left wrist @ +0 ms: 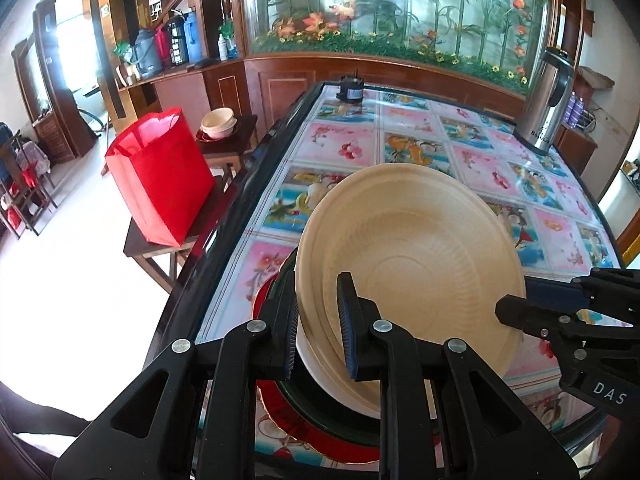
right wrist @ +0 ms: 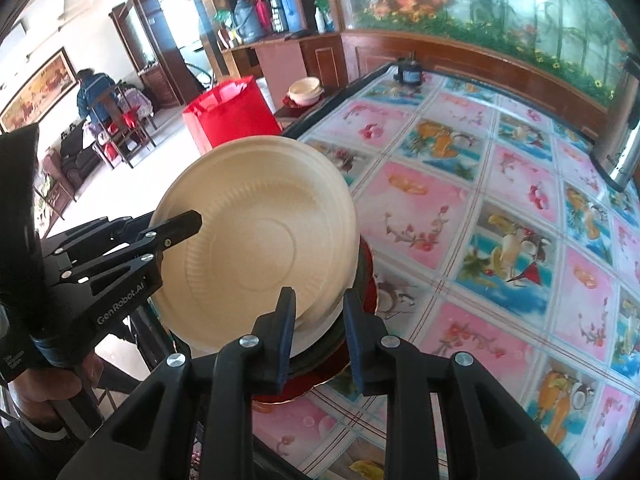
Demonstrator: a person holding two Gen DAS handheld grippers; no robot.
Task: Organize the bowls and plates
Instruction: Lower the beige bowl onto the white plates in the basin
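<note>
A beige ribbed bowl [left wrist: 416,264] is tilted above a stack: a white bowl [left wrist: 320,368], a dark green plate [left wrist: 320,412] and a red plate [left wrist: 304,436] on the table's near edge. My left gripper [left wrist: 318,332] is shut on the beige bowl's near rim. It also shows in the right wrist view [right wrist: 256,236], with the left gripper [right wrist: 184,226] on its left rim. My right gripper [right wrist: 318,328] straddles the right rims of the bowls; its jaws stand slightly apart. It enters the left wrist view at the right [left wrist: 516,312].
The table [right wrist: 460,220] has a flower-print cover under glass. A steel thermos [left wrist: 546,104] stands at the far right, a small black object [left wrist: 351,89] at the far end. A red bag [left wrist: 160,176] sits on a stool to the left. More bowls [left wrist: 218,122] sit on a side table.
</note>
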